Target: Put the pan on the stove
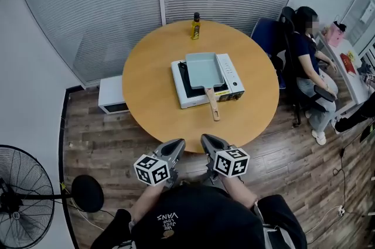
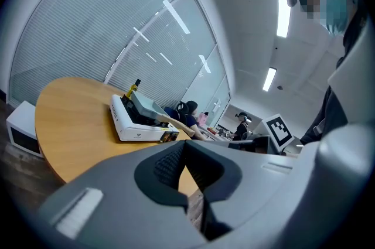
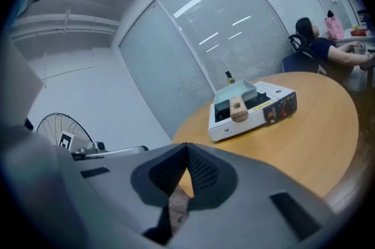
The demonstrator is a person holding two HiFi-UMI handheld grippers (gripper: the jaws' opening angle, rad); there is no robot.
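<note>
Pan [image 1: 203,69] on stove [image 1: 233,81], both claws shut and empty

Square pale-teal pan sits on the white stove, on a round wooden worktop [image 1: 149,81]. Its wooden handle [image 1: 212,102] juts past the stove's front edge, toward the camera wearer. Left claw [image 1: 174,146] and right claw [image 1: 208,142] hover side by side at the worktop's near edge, well apart from the pan, each with jaws pressed together and nothing between them. Yellow bottle [image 1: 195,26] stands at the far edge. Another person [image 1: 306,60] sits to the right.
</note>
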